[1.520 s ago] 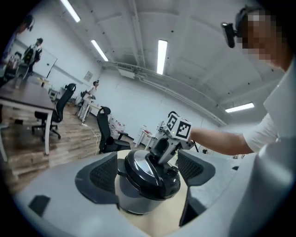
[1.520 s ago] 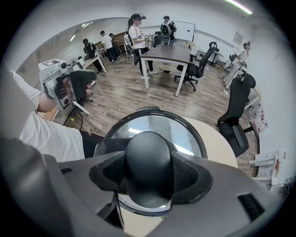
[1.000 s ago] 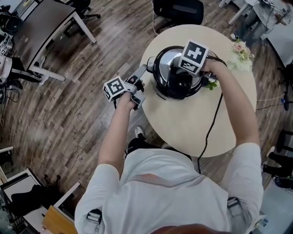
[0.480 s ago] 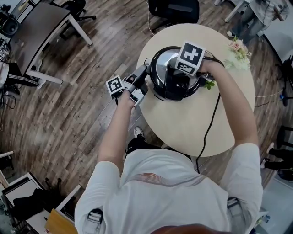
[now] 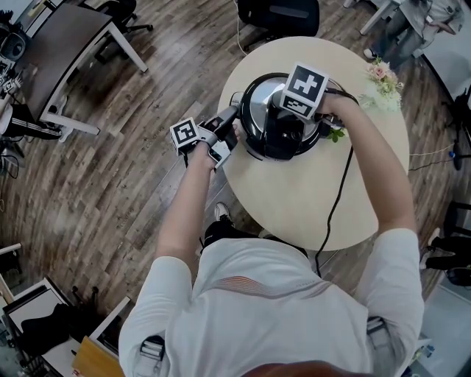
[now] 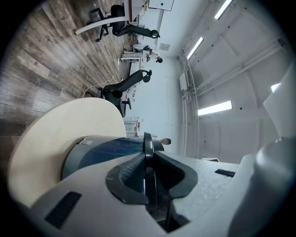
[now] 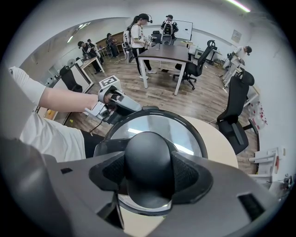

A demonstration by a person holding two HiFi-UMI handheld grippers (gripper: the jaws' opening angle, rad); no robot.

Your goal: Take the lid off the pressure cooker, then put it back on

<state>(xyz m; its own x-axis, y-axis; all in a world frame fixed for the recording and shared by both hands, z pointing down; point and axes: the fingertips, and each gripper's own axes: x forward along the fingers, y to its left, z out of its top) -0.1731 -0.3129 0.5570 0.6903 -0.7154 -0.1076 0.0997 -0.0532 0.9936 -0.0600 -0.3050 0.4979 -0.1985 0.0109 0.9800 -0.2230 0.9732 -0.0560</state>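
Observation:
A black pressure cooker [image 5: 254, 129] with a glass lid [image 7: 155, 124] stands on the round beige table [image 5: 316, 199]. My right gripper [image 7: 149, 172] points down from above, shut on the lid's black knob [image 7: 148, 159]; its marker cube [image 5: 303, 90] hides the knob in the head view. My left gripper [image 5: 232, 115] lies level at the cooker's left side. Its jaws have just been closing and now pinch the cooker's thin black side handle [image 6: 148, 142]. The lid sits on the pot.
A flower bunch [image 5: 385, 79] lies at the table's far right edge, and a black cable [image 5: 337, 206] runs across the table. An office chair [image 5: 280, 15] stands beyond the table, a desk [image 5: 66, 44] at far left. Several people [image 7: 138, 28] stand in the room.
My left gripper has moved right, up to the cooker's side, and its jaws have closed on the side handle. The right gripper has stayed on the knob.

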